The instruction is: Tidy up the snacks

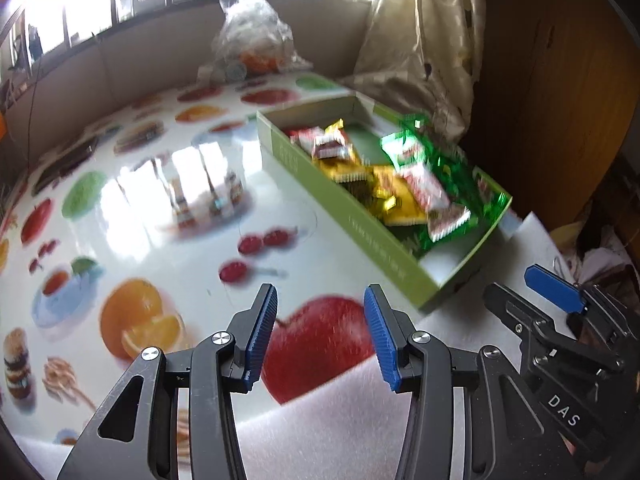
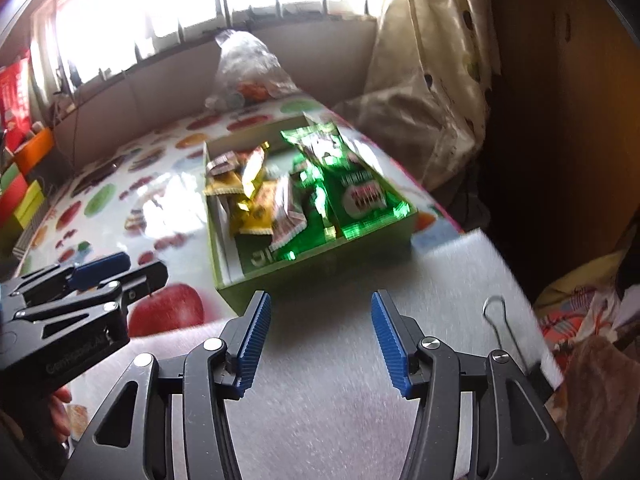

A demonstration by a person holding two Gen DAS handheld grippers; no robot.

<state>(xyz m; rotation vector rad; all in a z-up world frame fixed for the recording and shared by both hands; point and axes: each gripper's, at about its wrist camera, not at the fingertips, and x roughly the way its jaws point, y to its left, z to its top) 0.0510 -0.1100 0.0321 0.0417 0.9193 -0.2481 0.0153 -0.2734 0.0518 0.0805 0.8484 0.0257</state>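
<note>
left gripper (image 1: 320, 320): released, nothing held, low centre of frame | right gripper (image 2: 320, 328): released, nothing held, over white foam sheet (image 2: 340, 360) | snacks (image 2: 288, 196): heaped in green box (image 2: 312, 276), mid-frame | advice: one packet should be singled out and pinched at its crimped edge, box wall avoided

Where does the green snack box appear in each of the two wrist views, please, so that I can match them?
Left wrist view: the green snack box runs diagonally through the centre-right, ahead and right of the open left tongs.
Right wrist view: the box sits at centre, straight ahead of the open right tongs.
Shared landmark: the clear plastic bag beyond the box, below the window.
</note>
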